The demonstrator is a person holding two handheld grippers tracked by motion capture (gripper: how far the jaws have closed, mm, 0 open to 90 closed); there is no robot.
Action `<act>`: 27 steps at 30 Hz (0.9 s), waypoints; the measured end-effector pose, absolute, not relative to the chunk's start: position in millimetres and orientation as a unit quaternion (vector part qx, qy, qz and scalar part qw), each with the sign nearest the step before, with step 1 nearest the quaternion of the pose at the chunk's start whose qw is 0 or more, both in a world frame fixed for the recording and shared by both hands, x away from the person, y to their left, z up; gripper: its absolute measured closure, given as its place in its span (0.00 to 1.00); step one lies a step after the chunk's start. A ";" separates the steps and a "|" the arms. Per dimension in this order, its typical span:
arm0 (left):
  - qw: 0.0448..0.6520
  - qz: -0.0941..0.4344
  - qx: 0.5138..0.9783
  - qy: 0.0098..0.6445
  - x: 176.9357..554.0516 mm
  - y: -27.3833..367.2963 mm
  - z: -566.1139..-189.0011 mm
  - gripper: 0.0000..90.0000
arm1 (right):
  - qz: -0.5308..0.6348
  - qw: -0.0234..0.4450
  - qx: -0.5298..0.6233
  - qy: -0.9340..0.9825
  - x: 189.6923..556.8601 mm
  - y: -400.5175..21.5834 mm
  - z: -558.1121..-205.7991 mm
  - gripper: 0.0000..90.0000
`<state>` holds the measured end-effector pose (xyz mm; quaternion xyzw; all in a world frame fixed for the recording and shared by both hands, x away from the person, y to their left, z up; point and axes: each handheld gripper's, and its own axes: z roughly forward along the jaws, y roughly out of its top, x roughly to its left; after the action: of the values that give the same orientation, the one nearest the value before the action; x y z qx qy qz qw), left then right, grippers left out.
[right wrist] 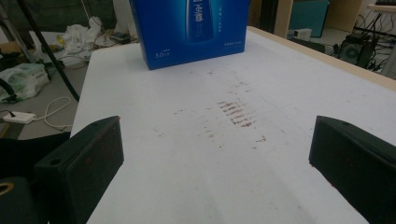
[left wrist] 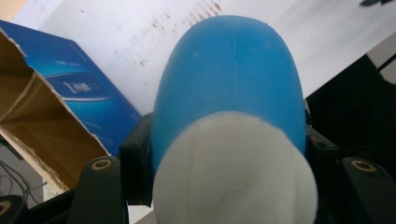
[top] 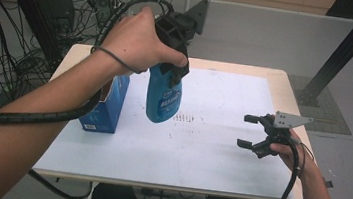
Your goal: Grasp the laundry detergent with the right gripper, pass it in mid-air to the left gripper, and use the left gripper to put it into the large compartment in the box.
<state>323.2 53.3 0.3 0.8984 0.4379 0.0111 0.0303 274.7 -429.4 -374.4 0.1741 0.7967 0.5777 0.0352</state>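
Beside box [top: 105, 106], bottle [top: 163, 100] in left tongs [top: 173, 71]

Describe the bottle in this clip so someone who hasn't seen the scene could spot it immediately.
Start at the white sheet covering the table. Near its left edge stands an open blue box; right beside it the left gripper holds the blue bottle by its white cap end. Unlike the box, it is rounded and hangs clear of the sheet.

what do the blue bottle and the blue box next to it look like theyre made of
Blue bottle, held in the left gripper: probably plastic, with a smooth, slightly glossy moulded shell and a faint seam line in the left gripper view; its white cap looks matt.
Blue box: cardboard, with a printed glossy blue outside, and a raw brown inside and torn, fibrous edges at the opened top.
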 end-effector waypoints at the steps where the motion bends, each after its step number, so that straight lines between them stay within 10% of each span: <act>1: 0.032 0.011 0.898 0.439 325.3 54.9 4.1 0.42 | 0.579 0.036 0.174 0.796 274.7 -429.2 -375.1 0.03; 27: 0.043 0.013 0.831 0.555 385.8 105.9 60.7 0.42 | 0.583 0.042 0.175 0.792 273.3 -423.9 -376.4 0.03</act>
<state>385.8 105.9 60.7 0.8308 0.5547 0.0128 0.0431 273.3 -423.9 -376.4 0.1747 0.7922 0.5832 0.0419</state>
